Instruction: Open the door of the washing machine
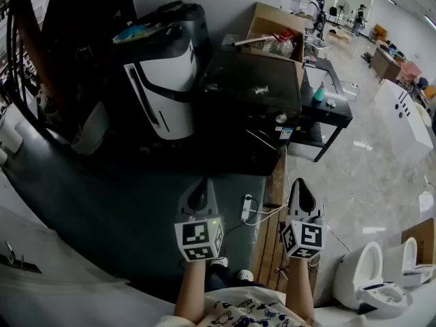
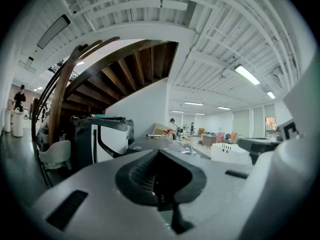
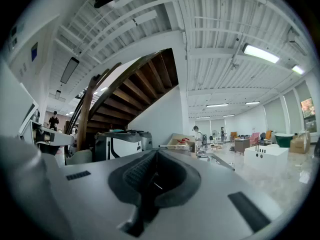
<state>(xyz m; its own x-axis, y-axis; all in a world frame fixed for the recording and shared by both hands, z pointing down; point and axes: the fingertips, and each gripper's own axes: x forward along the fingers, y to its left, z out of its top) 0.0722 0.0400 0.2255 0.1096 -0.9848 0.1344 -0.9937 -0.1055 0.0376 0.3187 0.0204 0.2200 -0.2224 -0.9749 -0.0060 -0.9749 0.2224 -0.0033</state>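
A white and black washing machine (image 1: 163, 80) stands ahead on the dark floor, its dark lid on top. It also shows in the left gripper view (image 2: 107, 136) and the right gripper view (image 3: 122, 145), far off in both. My left gripper (image 1: 199, 184) and right gripper (image 1: 300, 182) are held side by side near the bottom of the head view, pointing forward and well short of the machine. The left gripper (image 2: 159, 154) has its jaws together with nothing between them. The right gripper (image 3: 156, 153) is likewise shut and empty.
A dark cabinet (image 1: 252, 90) with a cardboard box (image 1: 276, 39) on it stands right of the machine. A black table (image 1: 334, 104) lies beyond. A power strip (image 1: 246, 208) and a wooden pallet (image 1: 269, 244) lie between the grippers; white toilets (image 1: 368, 278) sit at the lower right. A pale chair (image 1: 88, 131) stands left.
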